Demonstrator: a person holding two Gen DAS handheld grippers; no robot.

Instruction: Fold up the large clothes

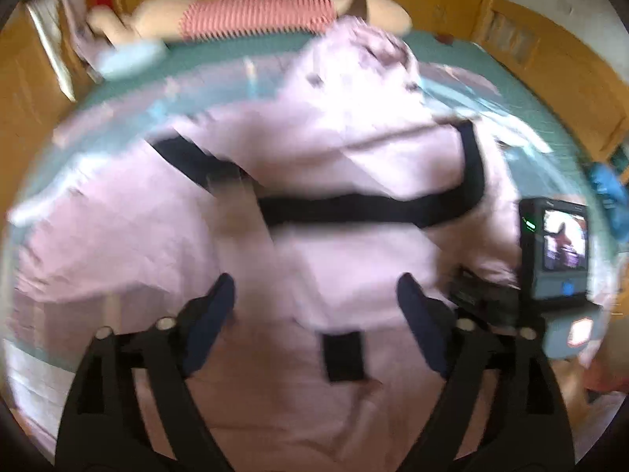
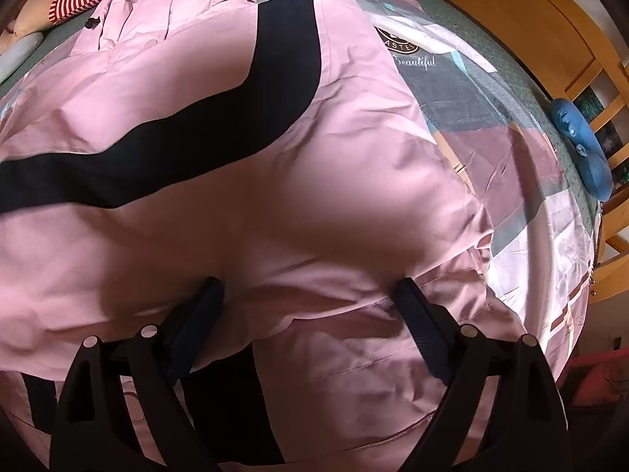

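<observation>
A large pink jacket (image 1: pixel 314 149) with a curved black band (image 1: pixel 354 204) lies spread on a bed. In the blurred left wrist view my left gripper (image 1: pixel 314 287) is open and hovers above the jacket's lower part, near a small black patch (image 1: pixel 344 356). In the right wrist view the same pink jacket (image 2: pixel 236 181) fills the frame, its black band (image 2: pixel 196 118) running across. My right gripper (image 2: pixel 308 287) is open, low over a raised fold of pink cloth that bulges between the fingers. The right gripper's body with its camera screen (image 1: pixel 558 251) shows at the right of the left wrist view.
The bed has a patchwork cover (image 2: pixel 511 165) in grey, pink and blue. A red-striped plush toy (image 1: pixel 255 15) lies at the head of the bed. A blue object (image 2: pixel 582 153) hangs on the wooden bed rail (image 2: pixel 550 31) at the right.
</observation>
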